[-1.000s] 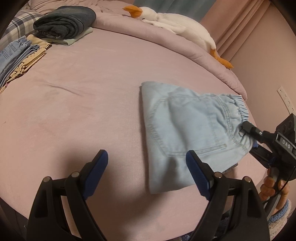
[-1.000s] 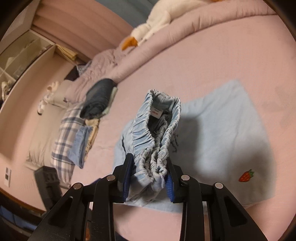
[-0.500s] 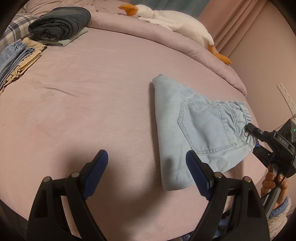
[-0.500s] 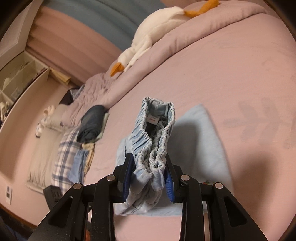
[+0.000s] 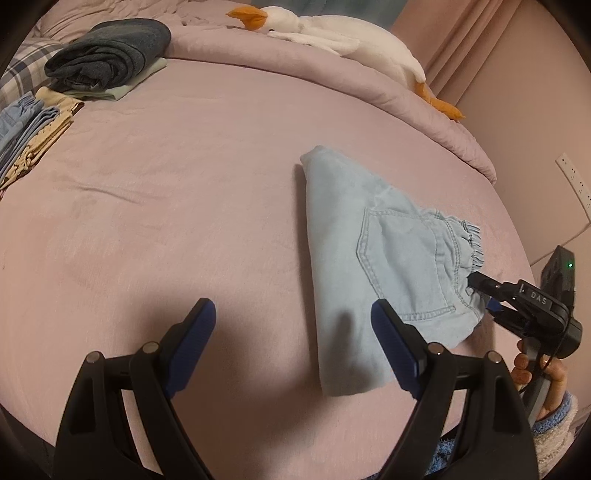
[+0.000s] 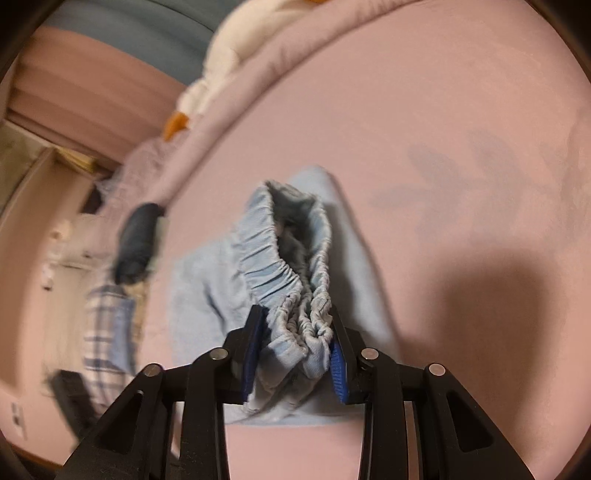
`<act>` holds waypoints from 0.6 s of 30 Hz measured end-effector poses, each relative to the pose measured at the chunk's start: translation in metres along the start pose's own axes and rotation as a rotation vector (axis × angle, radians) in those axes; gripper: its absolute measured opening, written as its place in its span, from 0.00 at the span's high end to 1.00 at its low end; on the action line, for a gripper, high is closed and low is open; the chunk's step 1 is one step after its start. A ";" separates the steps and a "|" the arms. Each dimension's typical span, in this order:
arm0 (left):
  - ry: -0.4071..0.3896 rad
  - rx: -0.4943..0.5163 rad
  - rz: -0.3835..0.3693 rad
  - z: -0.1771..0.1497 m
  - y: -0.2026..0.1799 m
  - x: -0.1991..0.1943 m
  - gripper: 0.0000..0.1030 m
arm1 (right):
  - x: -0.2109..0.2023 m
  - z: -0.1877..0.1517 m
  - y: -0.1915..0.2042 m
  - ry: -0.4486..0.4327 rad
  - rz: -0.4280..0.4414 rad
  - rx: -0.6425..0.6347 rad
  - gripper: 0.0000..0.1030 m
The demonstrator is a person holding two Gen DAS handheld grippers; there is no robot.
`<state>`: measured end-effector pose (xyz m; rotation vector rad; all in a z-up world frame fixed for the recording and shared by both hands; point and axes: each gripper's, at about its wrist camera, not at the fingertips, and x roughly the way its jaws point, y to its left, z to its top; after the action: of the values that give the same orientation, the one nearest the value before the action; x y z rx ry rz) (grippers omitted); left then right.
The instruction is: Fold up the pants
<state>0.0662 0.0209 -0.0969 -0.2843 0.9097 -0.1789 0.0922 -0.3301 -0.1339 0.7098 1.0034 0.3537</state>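
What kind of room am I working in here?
Most likely a bedroom: the light blue pants lie on a pink bed, with a plush goose along the rolled duvet and stacks of folded clothes.

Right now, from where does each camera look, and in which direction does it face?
Left wrist: on the open left gripper, above the pink bed, facing the light blue pants and plush goose; the right gripper and right hand show.
Right wrist: on the right gripper, shut on the pants' elastic waistband.
Shared: pants, bed, goose, dark folded clothes.

Home bedroom: pink bed (image 5: 184, 206), plush goose (image 5: 343, 40), folded clothes (image 5: 107, 59)
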 end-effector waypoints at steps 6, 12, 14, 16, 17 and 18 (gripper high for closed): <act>-0.029 0.029 -0.007 0.012 -0.009 0.002 0.17 | -0.015 0.005 0.019 -0.043 -0.132 -0.130 0.49; -0.064 0.102 -0.016 0.029 -0.030 0.008 0.22 | -0.040 -0.004 0.048 -0.200 -0.126 -0.316 0.46; -0.066 0.131 -0.023 0.035 -0.036 0.013 0.31 | -0.039 -0.011 0.058 -0.210 -0.098 -0.384 0.46; -0.060 0.156 -0.029 0.042 -0.041 0.020 0.46 | -0.031 -0.018 0.072 -0.190 -0.079 -0.474 0.46; -0.056 0.166 -0.034 0.045 -0.043 0.023 0.50 | -0.026 -0.023 0.077 -0.167 -0.061 -0.512 0.47; -0.053 0.177 -0.039 0.048 -0.045 0.027 0.57 | -0.019 -0.030 0.084 -0.128 -0.029 -0.553 0.53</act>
<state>0.1192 -0.0212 -0.0751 -0.1421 0.8301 -0.2843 0.0611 -0.2683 -0.0743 0.2135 0.7437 0.5268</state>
